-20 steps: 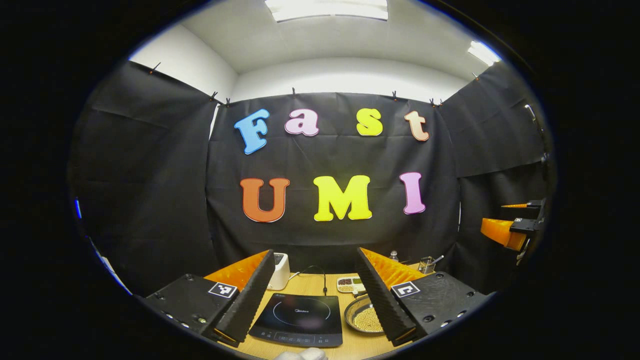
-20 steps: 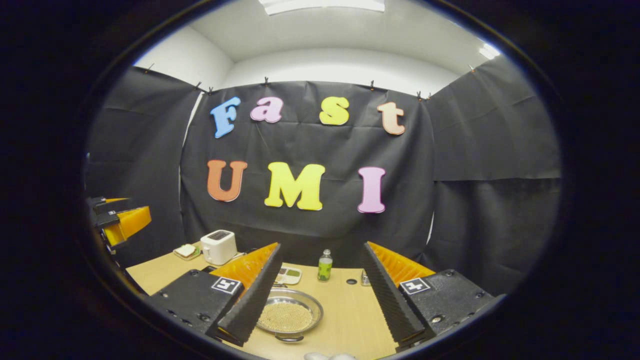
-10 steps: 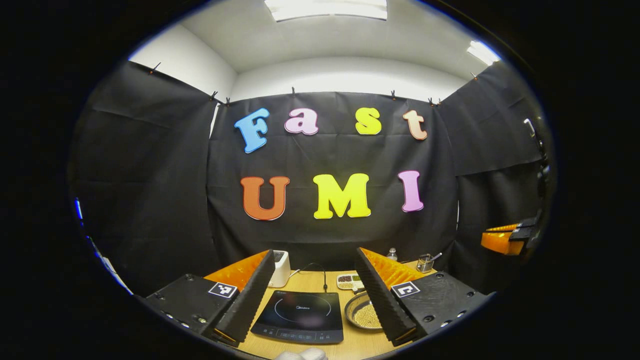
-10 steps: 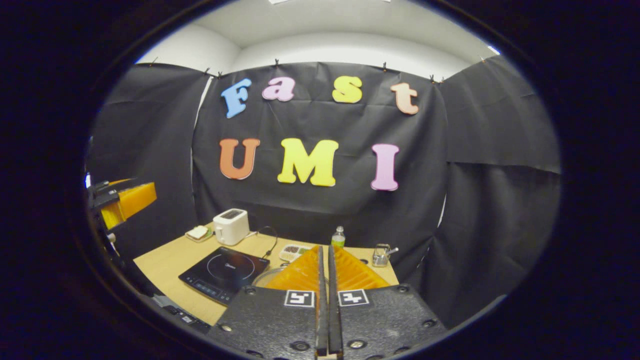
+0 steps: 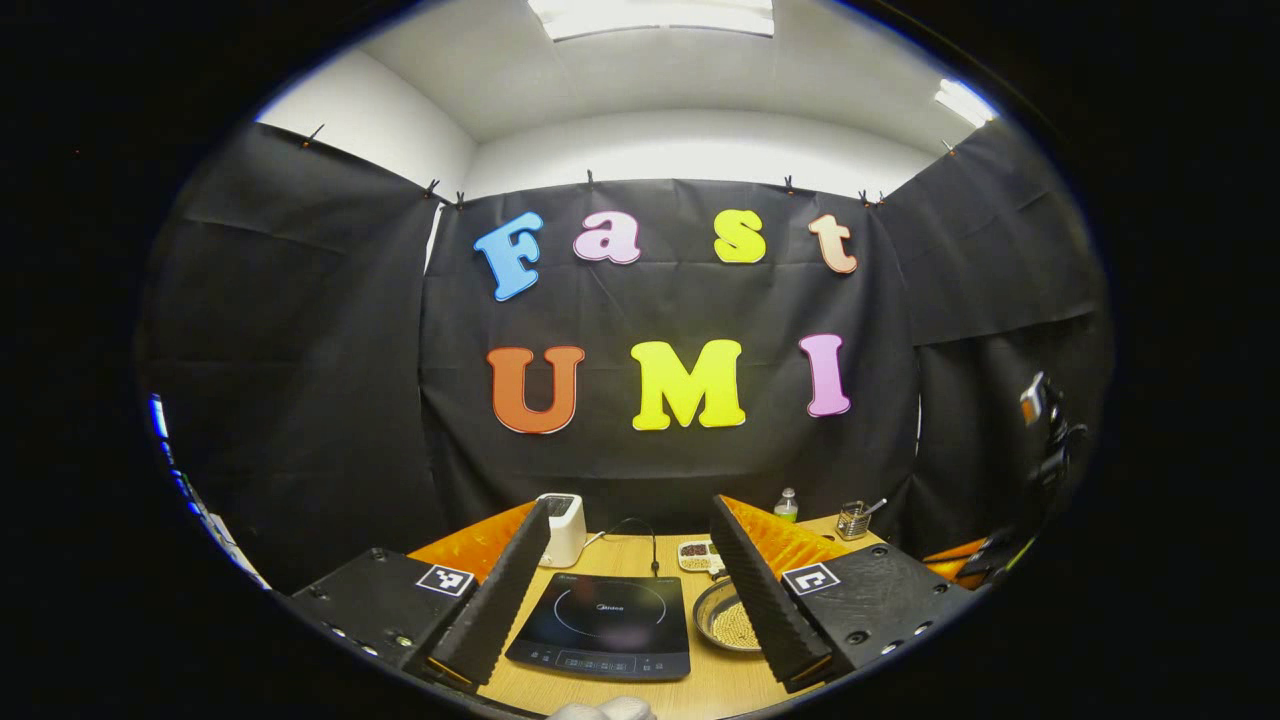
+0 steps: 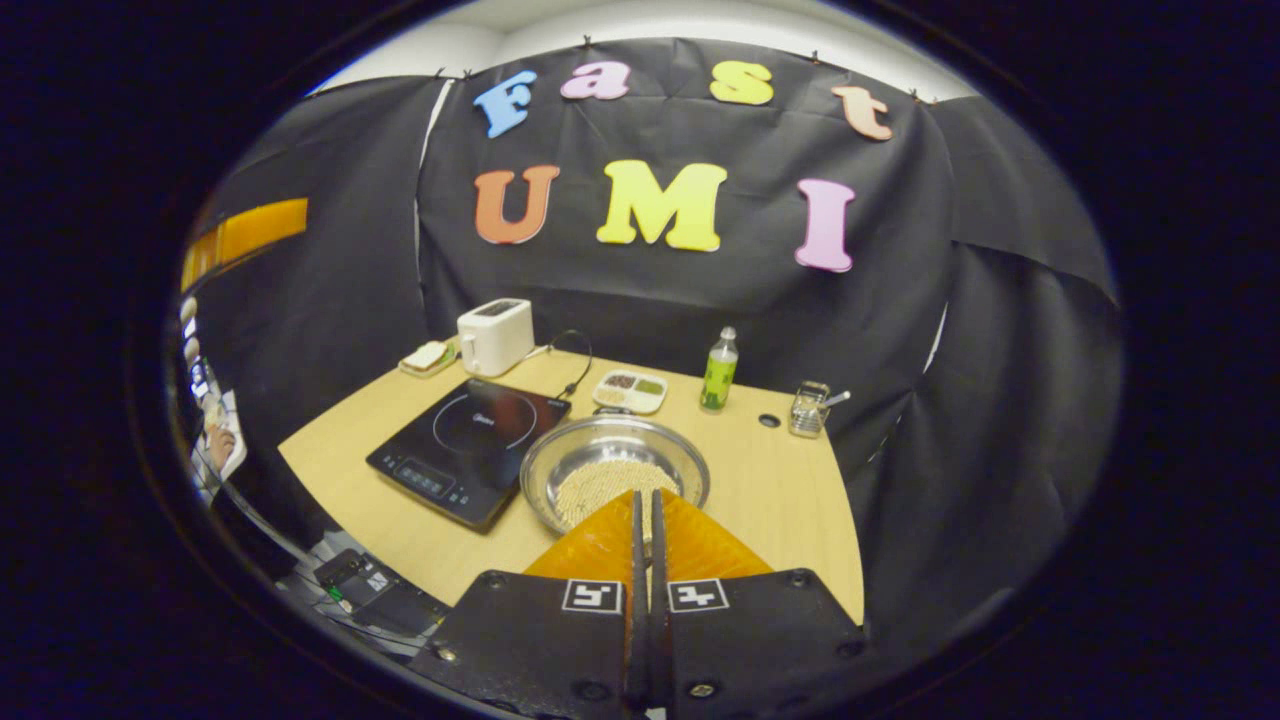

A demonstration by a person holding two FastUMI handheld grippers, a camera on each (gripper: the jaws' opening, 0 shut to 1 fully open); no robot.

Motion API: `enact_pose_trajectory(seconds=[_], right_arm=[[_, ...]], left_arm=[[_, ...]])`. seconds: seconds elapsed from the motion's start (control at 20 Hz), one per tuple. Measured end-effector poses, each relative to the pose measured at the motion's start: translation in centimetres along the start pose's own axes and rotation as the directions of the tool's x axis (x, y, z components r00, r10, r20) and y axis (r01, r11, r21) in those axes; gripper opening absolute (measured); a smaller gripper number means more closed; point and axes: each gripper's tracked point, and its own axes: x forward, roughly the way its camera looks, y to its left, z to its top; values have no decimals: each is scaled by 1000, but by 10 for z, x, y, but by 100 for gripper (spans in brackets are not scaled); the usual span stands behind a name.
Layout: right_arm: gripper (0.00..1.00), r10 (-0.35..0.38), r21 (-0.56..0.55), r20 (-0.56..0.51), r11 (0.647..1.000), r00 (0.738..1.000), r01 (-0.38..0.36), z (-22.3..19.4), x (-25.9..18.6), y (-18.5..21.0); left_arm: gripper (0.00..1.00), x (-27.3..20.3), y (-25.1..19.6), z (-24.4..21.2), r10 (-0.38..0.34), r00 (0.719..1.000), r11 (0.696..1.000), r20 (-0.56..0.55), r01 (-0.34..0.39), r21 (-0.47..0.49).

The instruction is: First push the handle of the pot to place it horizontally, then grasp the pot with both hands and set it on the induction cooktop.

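Note:
The pot (image 6: 615,468) is a shallow metal pan holding pale grains, and it stands on the wooden table just right of the black induction cooktop (image 6: 468,435). My right gripper (image 6: 645,494) is shut with nothing between its fingers. Its tips hang over the pot's near rim and hide that rim. My left gripper (image 5: 629,502) is held open above the table's near edge. Between its fingers lies the cooktop (image 5: 600,625), and its right finger covers part of the pot (image 5: 728,620). Far off at the upper left of the right gripper view is the left gripper (image 6: 260,228).
Along the back of the table (image 6: 790,490) stand a white toaster (image 6: 494,335), a plate with bread (image 6: 427,355), a small seasoning tray (image 6: 630,392), a green bottle (image 6: 718,370) and a utensil holder (image 6: 808,408). The cooktop's cable runs toward the back wall.
My right gripper went from open to shut, then tipped down and closed in on the pot. The left gripper stayed open and barely moved.

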Motion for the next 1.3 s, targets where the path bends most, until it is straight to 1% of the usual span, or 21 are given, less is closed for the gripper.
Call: enact_pose_trajectory(seconds=[0.05, 0.1, 0.2, 0.3, 0.35, 0.4, 0.5, 0.55, 0.7, 0.8, 0.85, 0.9, 1.0, 1.15, 1.25, 1.3], right_arm=[[4, 13, -1, -29, 1000, 999, -13, -14, 8, 4], [1, 25, -6, -58, 1000, 998, -25, -27, 16, 8], [1, 47, -25, -117, 998, 992, -50, -52, 30, 19], [1, 68, -45, -177, 996, 982, -77, -76, 44, 28], [4, 82, -49, -201, 994, 976, -94, -86, 50, 33], [4, 103, -49, -221, 992, 970, -116, -93, 55, 38], [4, 122, -48, -265, 989, 956, -140, -109, 70, 50], [1, 137, -38, -283, 987, 949, -154, -117, 77, 58], [4, 193, 4, -322, 979, 927, -202, -129, 99, 82], [4, 198, 1, -336, 978, 921, -210, -133, 115, 88], [1, 200, 8, -346, 978, 917, -210, -136, 123, 90], [1, 207, 22, -356, 977, 911, -214, -137, 129, 93], [1, 212, 40, -362, 977, 908, -212, -135, 141, 93], [1, 193, 32, -367, 980, 910, -195, -133, 156, 81], [1, 187, 50, -383, 982, 905, -181, -137, 161, 72], [1, 198, 69, -390, 980, 899, -186, -139, 164, 71]], left_arm=[[96, 0, 1, 0, 4, 1000, 1000, 0, -4, -3], [96, -1, 2, 1, 8, 1000, 1000, 0, -8, -3], [96, -2, 3, 0, 17, 1000, 1000, -1, -17, 1], [96, -3, 6, 3, 29, 1000, 1000, 0, -29, 7], [96, -4, 7, 3, 34, 999, 999, 0, -34, 4], [96, -3, 8, 3, 37, 999, 999, -3, -37, 1], [96, -5, 9, 3, 41, 999, 999, -7, -41, 6], [96, -7, 9, 5, 42, 999, 999, -6, -42, 12], [96, -7, 12, 7, 57, 998, 998, -3, -57, 39], [96, -6, 16, 6, 74, 997, 996, -11, -73, 54], [96, -4, 17, 6, 81, 997, 995, -16, -80, 54], [96, -2, 19, 5, 89, 996, 995, -23, -88, 50], [96, 0, 23, 3, 106, 994, 993, -34, -105, 51], [96, 4, 26, 0, 122, 992, 991, -42, -119, 61], [96, 6, 28, -1, 130, 990, 990, -49, -127, 64], [96, 7, 27, -2, 128, 990, 990, -51, -125, 63]])
